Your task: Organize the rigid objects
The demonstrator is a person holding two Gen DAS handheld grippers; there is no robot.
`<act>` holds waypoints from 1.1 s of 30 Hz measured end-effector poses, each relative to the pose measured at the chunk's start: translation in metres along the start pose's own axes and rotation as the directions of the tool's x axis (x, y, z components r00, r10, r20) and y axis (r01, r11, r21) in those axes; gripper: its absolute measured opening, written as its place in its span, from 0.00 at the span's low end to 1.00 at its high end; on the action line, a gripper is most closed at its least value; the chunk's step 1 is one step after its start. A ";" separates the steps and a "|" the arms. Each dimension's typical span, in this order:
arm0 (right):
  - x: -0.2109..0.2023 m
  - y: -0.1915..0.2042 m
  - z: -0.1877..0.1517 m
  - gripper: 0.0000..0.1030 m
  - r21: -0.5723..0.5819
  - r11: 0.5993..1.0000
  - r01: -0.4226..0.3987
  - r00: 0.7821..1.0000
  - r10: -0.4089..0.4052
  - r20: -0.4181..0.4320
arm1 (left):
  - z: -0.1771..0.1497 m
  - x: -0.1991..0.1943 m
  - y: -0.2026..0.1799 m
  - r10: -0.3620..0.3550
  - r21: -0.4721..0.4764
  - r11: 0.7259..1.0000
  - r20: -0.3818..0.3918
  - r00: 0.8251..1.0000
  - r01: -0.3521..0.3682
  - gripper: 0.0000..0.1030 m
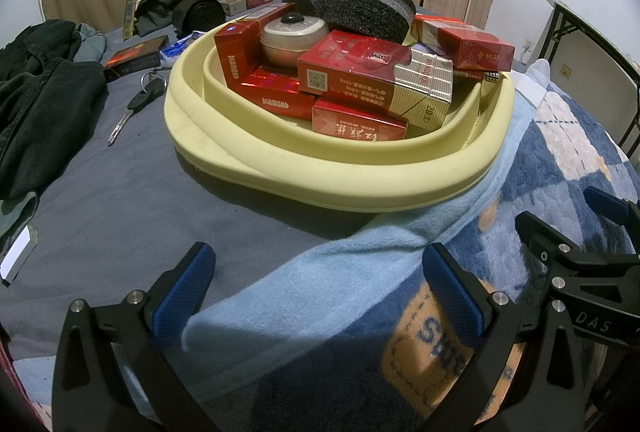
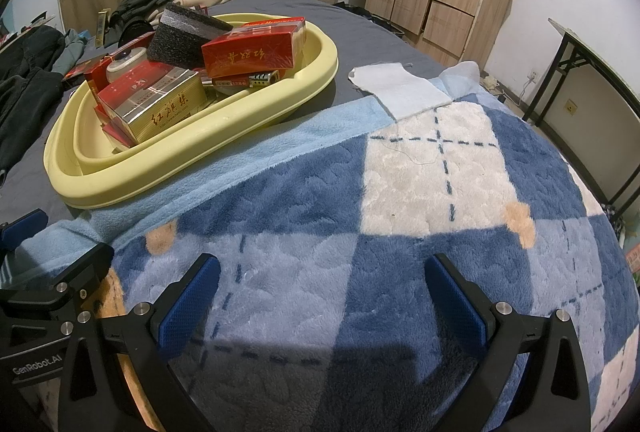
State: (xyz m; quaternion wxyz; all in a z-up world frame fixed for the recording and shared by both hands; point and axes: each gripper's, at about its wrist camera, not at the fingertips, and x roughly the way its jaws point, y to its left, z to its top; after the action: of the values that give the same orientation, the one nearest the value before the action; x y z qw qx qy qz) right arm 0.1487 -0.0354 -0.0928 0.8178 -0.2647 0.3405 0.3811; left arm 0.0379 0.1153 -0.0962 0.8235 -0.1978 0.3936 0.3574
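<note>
Your left gripper (image 1: pixel 320 284) hangs low over the bed, jaws spread wide and holding nothing; between them lies only the pale blue edge of the fleece blanket (image 1: pixel 312 272) and some grey bedsheet (image 1: pixel 120 200). Straight ahead of those jaws, well apart from them, sits the pale yellow basin (image 1: pixel 332 184), its near rim resting on the blanket edge. It is heaped with red cigarette packs (image 1: pixel 352 68), a red-and-gold cigarette carton (image 1: pixel 424 92), a small round cream jar (image 1: pixel 294 32) and a black foam block (image 1: pixel 368 12) on top at the back.

Ahead and to the left of your left jaws, on the sheet outside the basin, lie a car key (image 1: pixel 138 102) and another red cigarette box (image 1: pixel 134 58), with dark clothes (image 1: pixel 44 104) further left.

Your right gripper (image 2: pixel 322 292) is just as wide open and empty, its jaws over the blue-and-white checked part of the blanket. From there the basin (image 2: pixel 168 160) is ahead and well off to the left, apart from the jaws. A white cloth (image 2: pixel 396 88) lies ahead of them on the blanket's far edge.
</note>
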 end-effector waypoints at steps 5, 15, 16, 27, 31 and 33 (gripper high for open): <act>0.000 -0.002 0.000 1.00 0.000 1.000 0.000 1.000 0.000 0.000 | 0.000 0.000 0.000 0.000 0.000 1.000 0.000 1.000 0.000 1.00; 0.000 0.000 0.000 1.00 0.001 1.000 0.000 1.000 0.000 -0.001 | 0.000 0.000 0.000 0.000 0.000 1.000 0.000 1.000 0.000 1.00; 0.000 0.000 0.000 1.00 0.000 1.000 0.000 1.000 0.000 0.000 | 0.000 0.000 0.000 0.000 0.000 1.000 0.000 1.000 0.000 1.00; 0.000 0.000 0.000 1.00 0.000 1.000 0.000 1.000 0.000 0.000 | 0.000 0.000 0.000 0.000 0.000 1.000 0.000 1.000 0.000 1.00; 0.000 0.001 0.000 1.00 0.000 1.000 0.000 1.000 0.000 0.000 | 0.000 0.000 0.000 0.000 0.000 1.000 0.000 1.000 0.000 1.00; 0.000 0.000 0.000 1.00 0.000 1.000 0.000 1.000 0.000 0.000 | 0.000 0.000 0.000 0.000 0.000 1.000 0.000 1.000 0.000 1.00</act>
State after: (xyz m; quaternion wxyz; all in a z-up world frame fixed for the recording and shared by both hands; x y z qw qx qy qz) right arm 0.1484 -0.0352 -0.0927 0.8178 -0.2649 0.3406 0.3809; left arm 0.0381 0.1154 -0.0962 0.8235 -0.1978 0.3936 0.3574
